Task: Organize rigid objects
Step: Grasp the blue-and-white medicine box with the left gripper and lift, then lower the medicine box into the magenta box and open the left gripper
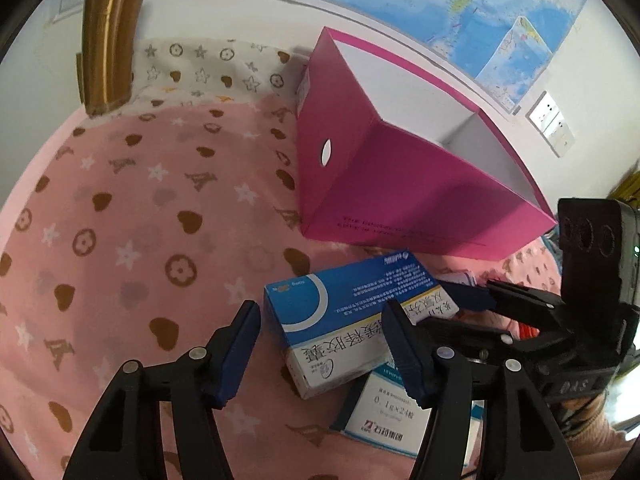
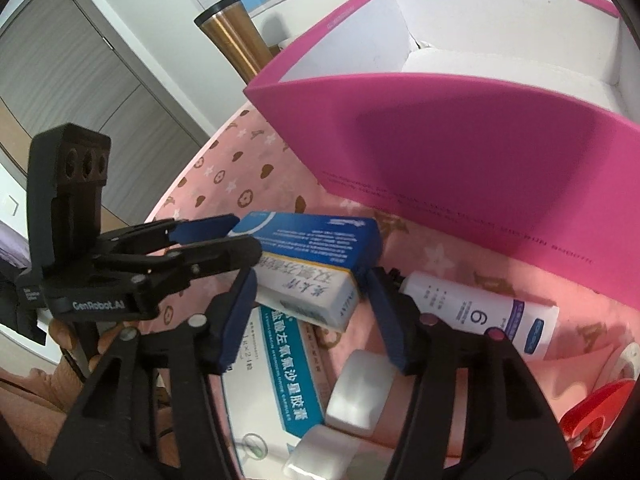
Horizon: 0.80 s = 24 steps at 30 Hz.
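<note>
Clearly we are at the pick-up step, with the sorting barely begun. Our landmark is the pink box [image 1: 400, 184], an open-topped container standing on the pink patterned cloth [image 1: 120, 208] that covers the surface; its white inside looks bare as far as we can see. Beyond the box, a gold tumbler [image 1: 106, 40] stands upright against the wall, well apart from the work.

Just in front of the box lies the blue medicine carton [image 1: 340, 316], resting tilted on top of a flatter white-and-blue carton [image 2: 276, 376]. In the right wrist view a white bottle [image 2: 480, 312] lies on its side near the box's front wall, beside the stacked cartons, and two small white blocks [image 2: 356, 392] sit nearer to us than the bottle. Something red shows at the edge of that view; we cannot tell what it is.

Our left gripper [image 1: 320, 348] has its fingers apart, straddling the near end of the blue carton without squeezing it. Our right gripper [image 2: 312, 312] is also spread wide, one finger on each side of the same carton; whether the pads touch it we cannot tell.

We judge the next move to be a close on the blue carton by one gripper while the other clears away, then a lift over the box's front wall. The carton sits askew on the one beneath, so the grip should be square to keep it from twisting or dragging the lower carton.
</note>
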Available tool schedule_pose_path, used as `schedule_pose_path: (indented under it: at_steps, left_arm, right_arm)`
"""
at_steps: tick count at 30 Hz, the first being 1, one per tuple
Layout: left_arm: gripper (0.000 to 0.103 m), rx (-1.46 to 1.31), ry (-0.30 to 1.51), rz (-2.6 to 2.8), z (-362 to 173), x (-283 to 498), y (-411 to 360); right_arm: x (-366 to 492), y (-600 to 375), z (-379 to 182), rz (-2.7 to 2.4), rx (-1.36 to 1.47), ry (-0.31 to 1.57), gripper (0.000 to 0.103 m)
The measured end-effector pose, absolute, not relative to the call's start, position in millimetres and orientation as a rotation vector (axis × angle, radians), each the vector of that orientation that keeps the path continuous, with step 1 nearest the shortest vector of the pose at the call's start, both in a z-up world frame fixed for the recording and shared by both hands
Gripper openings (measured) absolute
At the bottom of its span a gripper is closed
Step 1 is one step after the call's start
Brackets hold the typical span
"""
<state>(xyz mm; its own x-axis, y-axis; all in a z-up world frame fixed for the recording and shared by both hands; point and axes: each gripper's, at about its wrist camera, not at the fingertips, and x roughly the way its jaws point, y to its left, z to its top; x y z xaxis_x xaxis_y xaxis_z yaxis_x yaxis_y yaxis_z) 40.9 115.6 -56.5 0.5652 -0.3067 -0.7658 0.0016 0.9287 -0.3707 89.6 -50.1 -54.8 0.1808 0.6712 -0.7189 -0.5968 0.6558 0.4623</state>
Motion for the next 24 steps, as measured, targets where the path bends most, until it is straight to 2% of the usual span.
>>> schedule_pose_path:
  at_steps: [13, 24]
  left_arm:
    - [0.064, -0.373, 0.965, -0.205, -54, 36, 110]
    - [0.064, -0.306, 0.896, -0.194, -11, 33, 83]
  right_arm:
    - [84, -48, -46, 0.899, 0.053, 1.013, 0.057]
    - [77, -79, 0, 0.866, 0.107, 0.904, 0.053]
